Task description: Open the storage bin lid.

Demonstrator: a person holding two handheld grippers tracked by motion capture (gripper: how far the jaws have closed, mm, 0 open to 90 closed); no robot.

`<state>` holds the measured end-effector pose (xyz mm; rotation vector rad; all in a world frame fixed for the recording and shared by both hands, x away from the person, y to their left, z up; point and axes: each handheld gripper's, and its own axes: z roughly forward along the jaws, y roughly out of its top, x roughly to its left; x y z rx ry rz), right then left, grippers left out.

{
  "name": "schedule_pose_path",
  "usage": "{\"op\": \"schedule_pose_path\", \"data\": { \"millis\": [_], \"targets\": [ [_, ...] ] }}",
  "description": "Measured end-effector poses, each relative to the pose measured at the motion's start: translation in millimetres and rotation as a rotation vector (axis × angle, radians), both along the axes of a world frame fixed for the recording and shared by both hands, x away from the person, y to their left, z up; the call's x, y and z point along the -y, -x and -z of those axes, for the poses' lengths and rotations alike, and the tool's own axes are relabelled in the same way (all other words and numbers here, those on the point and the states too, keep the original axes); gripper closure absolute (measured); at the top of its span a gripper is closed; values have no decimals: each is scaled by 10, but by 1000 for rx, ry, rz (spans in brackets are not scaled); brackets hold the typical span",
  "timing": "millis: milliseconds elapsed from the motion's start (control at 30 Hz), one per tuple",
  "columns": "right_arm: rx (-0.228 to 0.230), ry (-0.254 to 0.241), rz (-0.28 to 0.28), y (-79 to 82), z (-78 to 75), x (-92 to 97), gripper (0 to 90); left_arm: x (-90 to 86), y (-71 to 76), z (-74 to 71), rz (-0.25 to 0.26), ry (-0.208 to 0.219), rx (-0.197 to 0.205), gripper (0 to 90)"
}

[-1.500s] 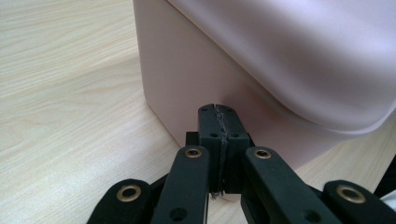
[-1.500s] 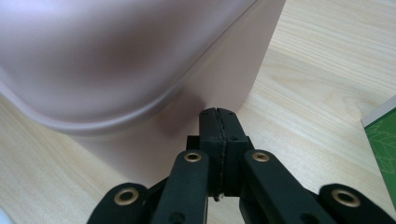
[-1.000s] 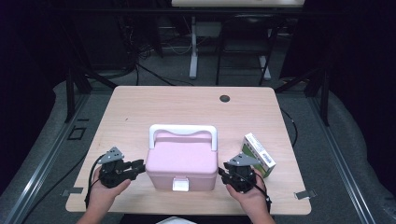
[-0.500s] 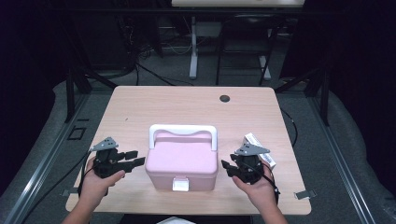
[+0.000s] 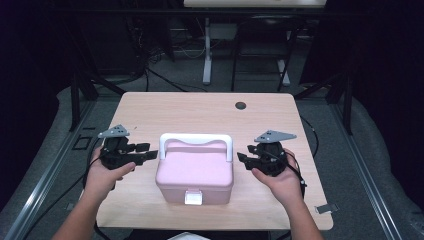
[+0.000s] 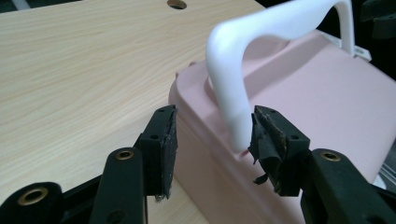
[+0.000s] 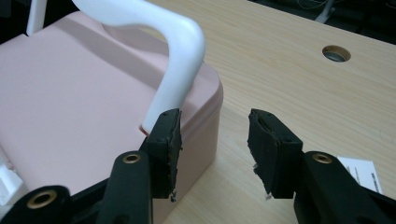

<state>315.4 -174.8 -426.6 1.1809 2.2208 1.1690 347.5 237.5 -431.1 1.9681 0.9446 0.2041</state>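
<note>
while both claws flank pink box [image 5: 194,172] at desk [image 5: 200,107] front centre, left claw [image 5: 144,154] and right claw [image 5: 245,158] just opening, now wide, gripping nothing. left straddles box edge beside white handle [image 5: 196,140] foot. rigid smooth plastic, likely light, slippery walls. best hold: handle top bar, or squeeze both sides.
</note>
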Motion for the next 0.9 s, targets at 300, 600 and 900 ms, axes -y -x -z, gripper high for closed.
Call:
{"op": "schedule_pose_path", "data": {
  "millis": [300,600,900],
  "targets": [
    [-2,7,-46,-176,-186,-193,519,93,-134,-215,19,4,-10,496],
    [-40,-47,-45,-298,-170,-284,491,106,-156,-185,28,4,-28,465],
    [-63,-72,-68,-268,-70,-269,495,212,-117,-117,49,-5,-35,458]
  ]
}}
